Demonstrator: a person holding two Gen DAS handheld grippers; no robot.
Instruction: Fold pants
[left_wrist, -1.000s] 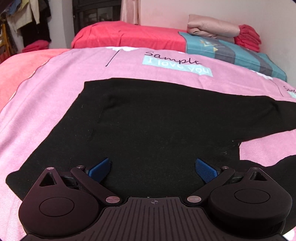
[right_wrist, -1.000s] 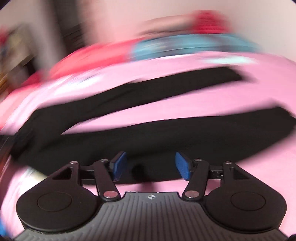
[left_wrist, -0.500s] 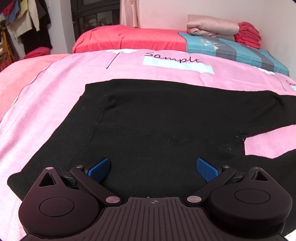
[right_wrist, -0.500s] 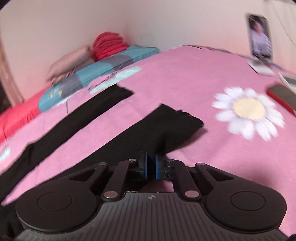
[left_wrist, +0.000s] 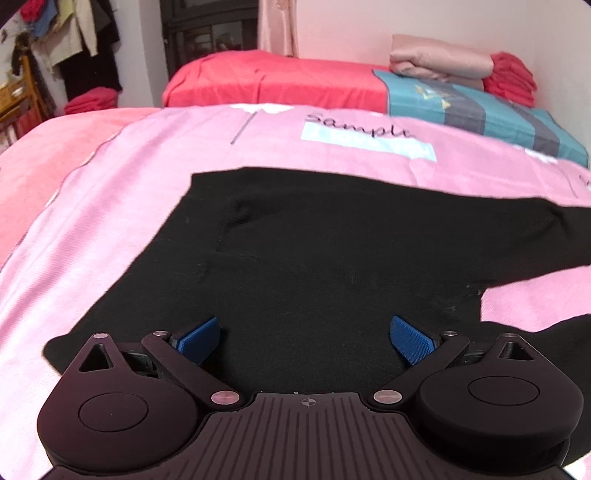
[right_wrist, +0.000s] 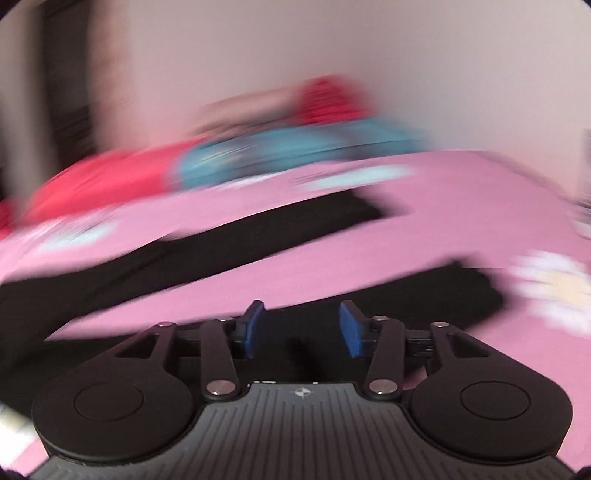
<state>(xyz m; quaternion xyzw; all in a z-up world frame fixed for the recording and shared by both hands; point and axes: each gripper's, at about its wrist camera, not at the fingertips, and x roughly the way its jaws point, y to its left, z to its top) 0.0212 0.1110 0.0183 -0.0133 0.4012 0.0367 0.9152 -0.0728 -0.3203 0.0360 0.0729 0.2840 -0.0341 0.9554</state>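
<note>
Black pants (left_wrist: 332, 258) flat on pink bedspread (left_wrist: 110, 229), legs apart. Left gripper (left_wrist: 306, 341) spread over waist end, empty. Right gripper (right_wrist: 297, 328) opening over near leg (blurred), nothing pinched. Fold not begun; next: pinch leg hem.

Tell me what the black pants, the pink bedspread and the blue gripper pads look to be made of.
Pants: soft matte knit, likely cotton or fleece; they lie limp, with stitched seams and no shine.
Bedspread: woven printed cloth, probably cotton; fine weave, printed lettering.
Pads of the left hand-held gripper: blue rubber or plastic, seemingly; a fine ribbed texture shows.
</note>
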